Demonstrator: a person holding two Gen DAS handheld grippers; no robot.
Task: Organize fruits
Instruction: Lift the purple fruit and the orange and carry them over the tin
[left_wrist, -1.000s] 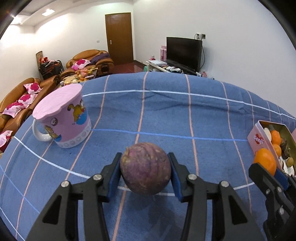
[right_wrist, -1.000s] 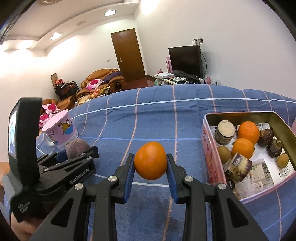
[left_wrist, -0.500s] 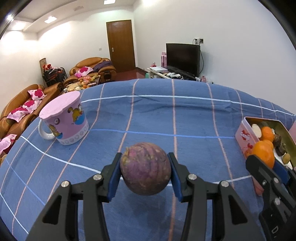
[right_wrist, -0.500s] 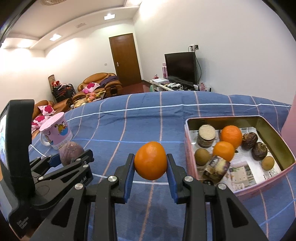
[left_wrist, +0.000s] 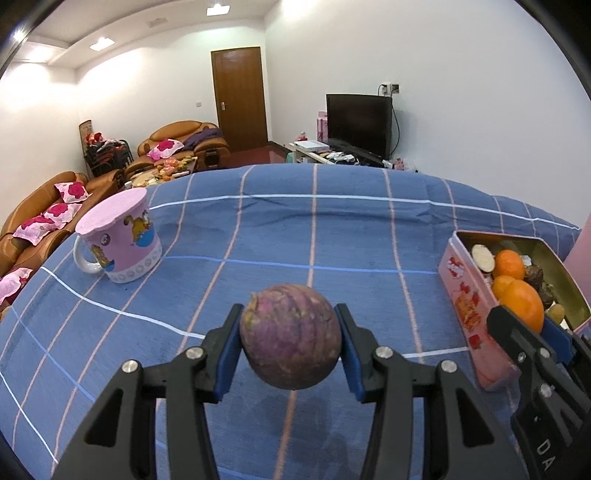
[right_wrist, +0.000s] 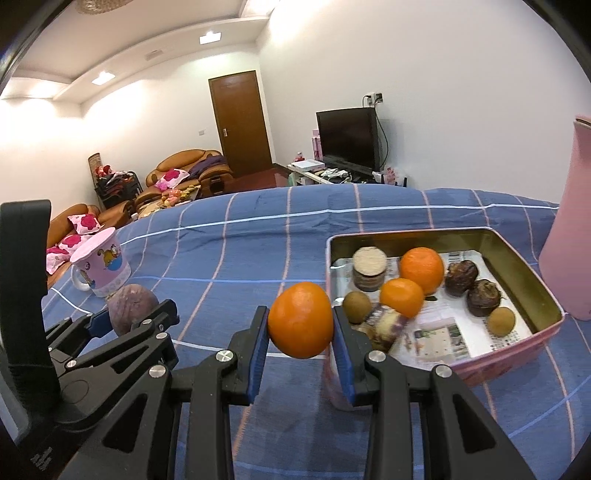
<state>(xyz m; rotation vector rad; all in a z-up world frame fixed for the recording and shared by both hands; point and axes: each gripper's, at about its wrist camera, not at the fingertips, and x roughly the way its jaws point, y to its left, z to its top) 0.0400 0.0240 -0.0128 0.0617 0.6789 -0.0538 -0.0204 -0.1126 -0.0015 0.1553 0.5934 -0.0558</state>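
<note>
I inspected the blue checked cloth (left_wrist: 314, 236) first and found it bare of loose fruit in both views; only a pink mug (left_wrist: 118, 240) stood well off to the left and a tall pink container (right_wrist: 572, 229) rose just beside the tin's far right. The pink tin (right_wrist: 524, 258) on the right already held two oranges, several dark round fruits, two small brownish ones, a cut cylindrical piece and a wrapped item I could not identify. I judged the sorting largely done, with the two carried pieces the only ones I could see outside the tin. My left gripper (left_wrist: 291, 343) was closed to the width of a round purple fruit (left_wrist: 290, 339), both blue pads pressed on its sides, carried above the cloth and well short of the tin. My right gripper (right_wrist: 300, 328) was likewise clamped on an orange (right_wrist: 300, 319), pads touching either side, and hung at the tin's near left corner, not yet over its interior.
</note>
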